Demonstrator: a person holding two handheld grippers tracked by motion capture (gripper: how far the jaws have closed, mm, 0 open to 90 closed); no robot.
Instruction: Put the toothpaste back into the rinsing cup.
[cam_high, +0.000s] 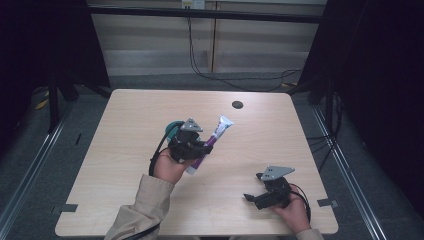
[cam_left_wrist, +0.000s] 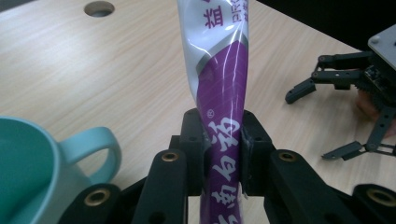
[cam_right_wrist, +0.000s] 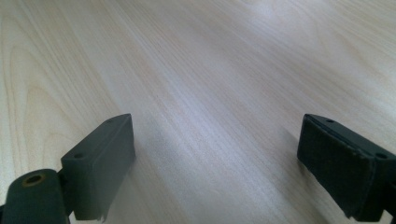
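**Tube held above a wooden table**

Wooden table carries a teal mug. Left tool pinches a purple-and-white tube mid-body, lifted clear, probably for handover. Right tool rests nearby, jaws spread, empty.

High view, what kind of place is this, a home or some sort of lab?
Probably a lab or recording booth, not a home: a bare wooden table with a cable hole, dark curtains on both sides, and loose cables on the floor behind.
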